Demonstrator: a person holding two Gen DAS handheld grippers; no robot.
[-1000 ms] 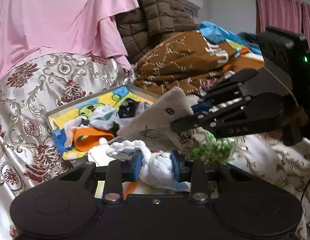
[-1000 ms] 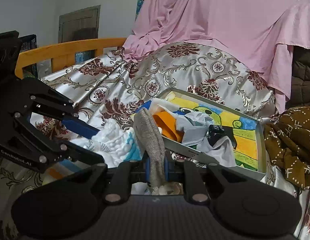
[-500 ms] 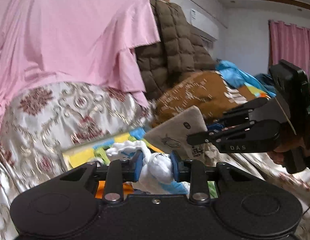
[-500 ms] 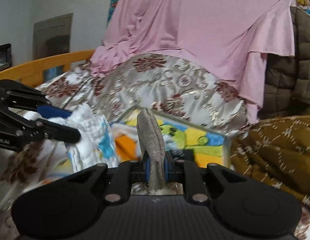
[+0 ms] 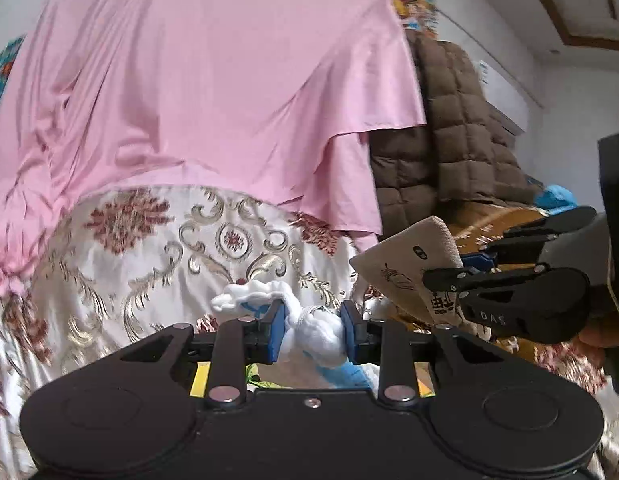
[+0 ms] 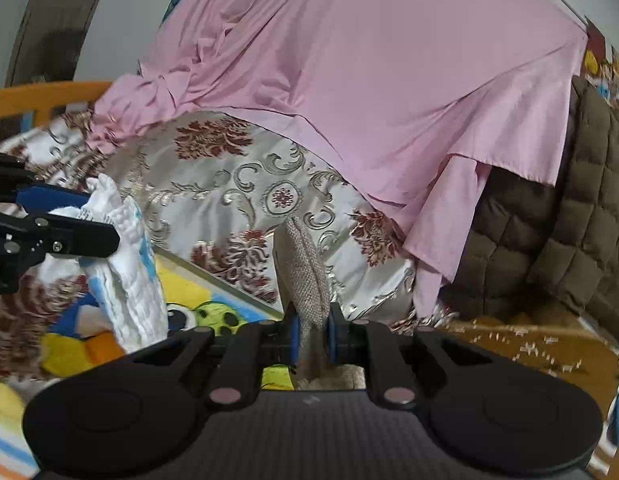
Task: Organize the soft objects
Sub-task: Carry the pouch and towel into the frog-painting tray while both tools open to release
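My left gripper point(image 5: 312, 330) is shut on a white and blue cloth point(image 5: 313, 330), which hangs bunched between its blue pads. In the right wrist view the same cloth point(image 6: 125, 276) hangs from the left gripper point(image 6: 69, 224) at the left. My right gripper point(image 6: 312, 338) is shut on a beige woven pouch point(image 6: 305, 276), held edge-on and upright. In the left wrist view the pouch point(image 5: 405, 264) with small black prints sits in the right gripper point(image 5: 461, 276) at the right. Both are held up above the bed.
A colourful cartoon box point(image 6: 205, 300) lies on the gold and red floral bedspread point(image 6: 237, 184) below the grippers. A pink sheet point(image 5: 189, 92) drapes over the back. A brown quilted jacket point(image 5: 449, 140) and brown patterned cloth point(image 6: 509, 344) lie at the right. An orange bed rail point(image 6: 37, 96) is far left.
Both grippers have risen and tilted upward with their items. The box of clothes has dropped almost out of the left wrist view; the pink sheet now fills both views.
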